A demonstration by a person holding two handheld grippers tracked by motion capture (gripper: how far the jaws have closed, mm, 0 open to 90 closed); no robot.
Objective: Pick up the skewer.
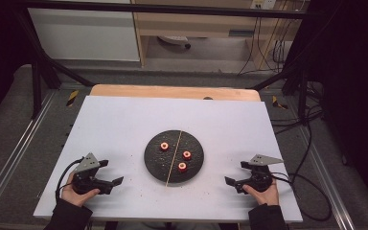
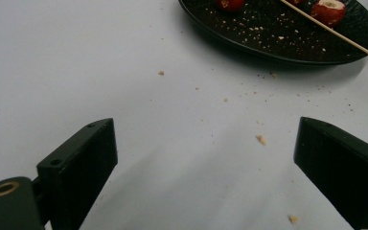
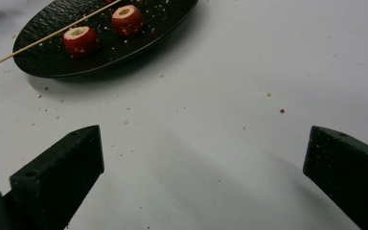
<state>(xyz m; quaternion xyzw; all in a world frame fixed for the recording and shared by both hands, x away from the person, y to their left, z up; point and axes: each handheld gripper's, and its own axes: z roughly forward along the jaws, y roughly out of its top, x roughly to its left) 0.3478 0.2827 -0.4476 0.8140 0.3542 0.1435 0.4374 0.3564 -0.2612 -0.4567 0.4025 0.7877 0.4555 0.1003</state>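
- At the far left of the high view we see the left gripper held in a hand low over the white counter, its jaws spread wide with nothing between them, pointing toward the middle.
- In the left gripper view those two black jaws stand well apart over bare counter scattered with crumbs.
- In the middle of the counter lies a round black plate, well apart from both grippers.
- A thin wooden skewer lies across the plate from its far rim to its near rim, its near tip reaching just past the edge.
- One red fruit piece sits left of the skewer; two more red fruit pieces sit right of it, one behind the other, none touching the stick.
- In the right gripper view the fruit pieces show pale, hollowed tops.
- At the right we see the right gripper in the other hand, jaws likewise spread and empty, aimed toward the plate.
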